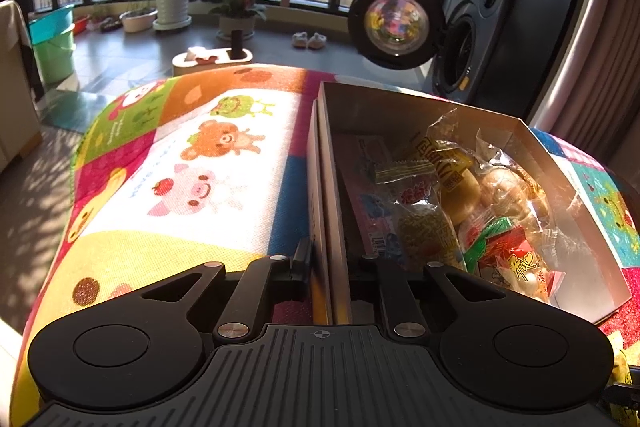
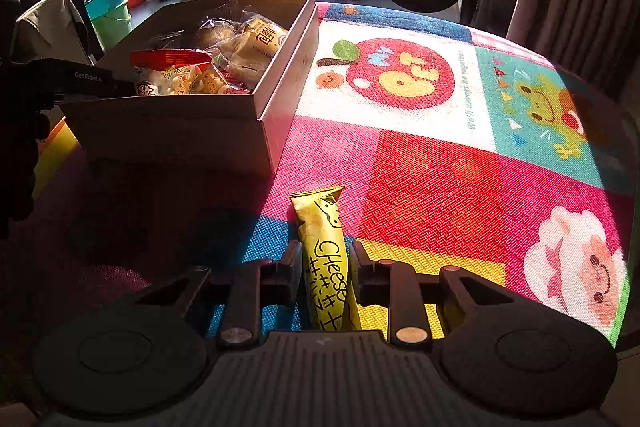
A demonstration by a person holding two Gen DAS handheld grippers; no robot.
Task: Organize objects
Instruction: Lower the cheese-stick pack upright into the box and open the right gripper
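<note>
Right gripper point(image 2: 325, 267), jaws clamped on the yellow cheese stick point(image 2: 326, 259), which lies on the patterned cloth point(image 2: 440, 163) near the box point(image 2: 276, 99). The packet looks light, soft and slick; a mid-length hold likely suits it. Left gripper point(image 1: 329, 263), jaws pinched on the box wall, steadies the box, which holds wrapped snacks point(image 1: 460, 203).

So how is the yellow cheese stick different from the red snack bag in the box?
The cheese stick is long, thin and yellow; the red bag is wider and shows pale round pieces. The cheese stick lies on the colourful cloth, outside the box; the red bag sits inside with other snacks. The right fingers squeeze the cheese stick; nothing holds the red bag. Both are wrapped snacks.
</note>
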